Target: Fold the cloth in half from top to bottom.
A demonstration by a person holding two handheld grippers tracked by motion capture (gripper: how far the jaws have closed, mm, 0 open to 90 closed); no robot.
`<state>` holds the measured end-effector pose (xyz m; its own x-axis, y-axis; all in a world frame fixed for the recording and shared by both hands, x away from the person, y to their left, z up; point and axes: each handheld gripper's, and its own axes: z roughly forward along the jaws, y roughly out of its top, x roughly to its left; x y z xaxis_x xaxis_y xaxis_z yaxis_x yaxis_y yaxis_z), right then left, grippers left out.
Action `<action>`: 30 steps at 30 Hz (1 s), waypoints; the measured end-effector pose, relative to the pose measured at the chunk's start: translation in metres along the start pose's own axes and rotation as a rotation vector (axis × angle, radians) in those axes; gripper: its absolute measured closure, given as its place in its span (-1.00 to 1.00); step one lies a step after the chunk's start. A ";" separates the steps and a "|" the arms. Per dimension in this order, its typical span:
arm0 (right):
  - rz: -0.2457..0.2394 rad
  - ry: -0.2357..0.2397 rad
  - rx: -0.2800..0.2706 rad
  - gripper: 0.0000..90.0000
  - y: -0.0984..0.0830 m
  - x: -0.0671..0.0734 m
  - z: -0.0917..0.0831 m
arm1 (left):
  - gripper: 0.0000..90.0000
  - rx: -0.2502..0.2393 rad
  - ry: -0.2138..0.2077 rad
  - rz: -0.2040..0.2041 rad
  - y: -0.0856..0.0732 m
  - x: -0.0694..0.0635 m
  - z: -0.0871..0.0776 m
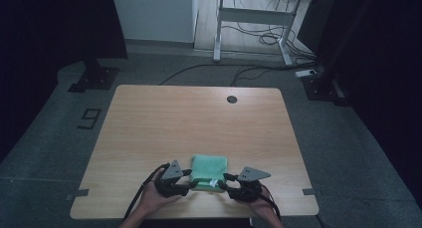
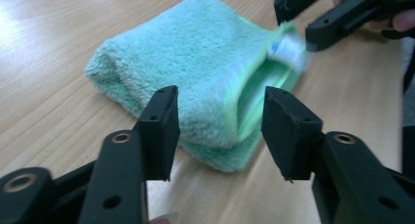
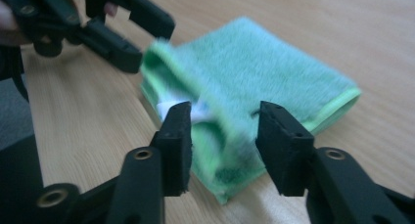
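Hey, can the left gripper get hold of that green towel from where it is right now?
Probably yes. The left gripper has its jaws apart, and the folded green towel lies directly ahead on the table with its near corner between them. Nothing blocks it; the right gripper is at the other corner.

Both hands come in from the near edge, close together. The left gripper (image 1: 189,180) points right with its 2 jaws apart; the right gripper (image 1: 225,182) points left, its jaws also parted, nothing pinched.

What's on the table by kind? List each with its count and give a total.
Green folded towel: 1
Black handheld grippers, left gripper and right gripper, both open: 2
Total: 3
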<state>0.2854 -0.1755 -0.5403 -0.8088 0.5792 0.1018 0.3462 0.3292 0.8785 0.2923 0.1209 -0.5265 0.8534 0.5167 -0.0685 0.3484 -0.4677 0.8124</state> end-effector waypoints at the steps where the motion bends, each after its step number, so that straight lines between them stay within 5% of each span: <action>1: -0.001 -0.006 -0.008 0.19 0.002 0.001 -0.002 | 0.04 -0.008 -0.003 -0.002 0.001 -0.001 -0.002; 8: 0.027 -0.053 -0.027 0.16 0.020 -0.005 0.003 | 0.06 -0.049 0.007 -0.023 0.017 0.010 -0.004; 14: 0.043 -0.062 0.045 0.16 0.028 -0.010 0.030 | 0.15 0.009 0.004 -0.057 0.022 0.025 0.023; 23: 0.006 -0.082 0.150 0.11 0.007 -0.001 0.030 | 0.15 0.081 0.019 -0.021 0.007 0.012 0.037; 30: 0.001 -0.072 0.138 0.07 0.016 0.000 0.029 | 0.11 0.026 0.021 -0.027 0.021 0.017 0.026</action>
<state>0.3052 -0.1487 -0.5401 -0.7739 0.6301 0.0640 0.4130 0.4255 0.8052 0.3240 0.1009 -0.5252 0.8353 0.5441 -0.0784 0.3817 -0.4714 0.7950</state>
